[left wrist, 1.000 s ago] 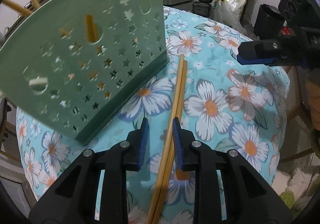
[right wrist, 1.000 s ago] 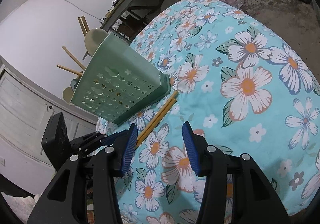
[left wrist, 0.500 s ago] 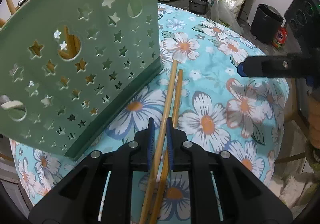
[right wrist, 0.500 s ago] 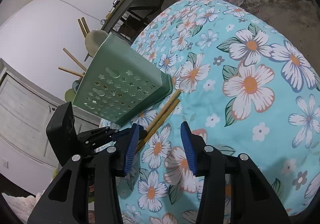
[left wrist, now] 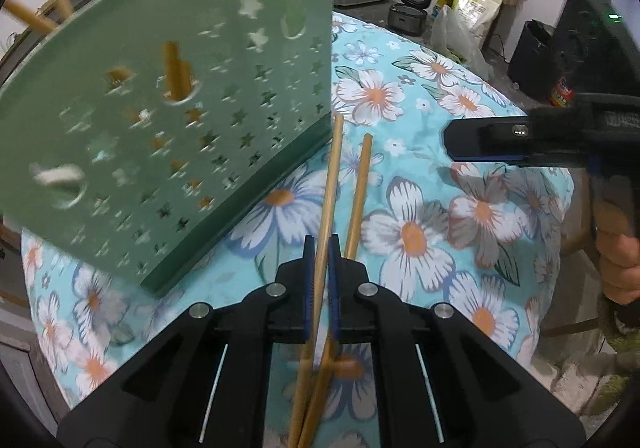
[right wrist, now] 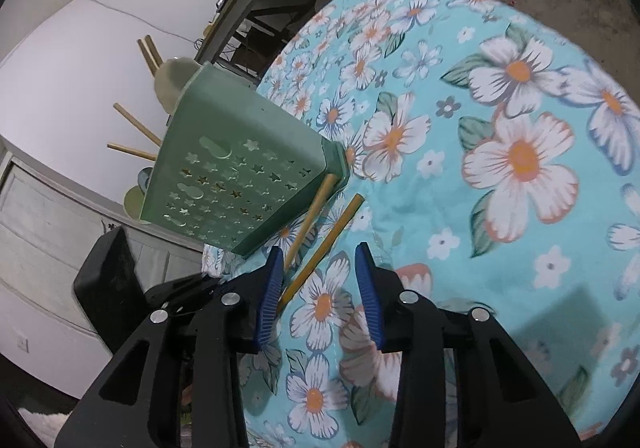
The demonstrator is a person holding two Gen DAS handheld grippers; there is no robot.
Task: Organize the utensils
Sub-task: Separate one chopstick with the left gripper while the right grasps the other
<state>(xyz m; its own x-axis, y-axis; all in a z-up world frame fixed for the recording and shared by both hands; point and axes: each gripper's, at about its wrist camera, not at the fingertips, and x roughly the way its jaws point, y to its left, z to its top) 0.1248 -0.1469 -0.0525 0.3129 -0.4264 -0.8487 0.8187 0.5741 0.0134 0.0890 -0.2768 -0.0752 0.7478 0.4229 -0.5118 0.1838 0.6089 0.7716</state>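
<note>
Left tongs (left wrist: 321,280): closed on one chopstick (left wrist: 329,192), centre frame.
Second chopstick (left wrist: 359,188): lying on the tabletop (left wrist: 420,152) just beside.
Right tongs (right wrist: 318,288): open, empty.
Green utensil holder (left wrist: 168,120): upper left.

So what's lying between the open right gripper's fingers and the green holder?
In the right wrist view, two wooden chopsticks; the left gripper grips one. Green holder, right gripper.

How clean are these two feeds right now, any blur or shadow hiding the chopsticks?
Left wrist view: motion blur smears the green utensil holder, but the clamped chopstick and loose chopstick stay readable. Right wrist view: sharper, fisheye bends the floral tablecloth; a gripper shadow falls bottom right, clear of both chopsticks.
</note>
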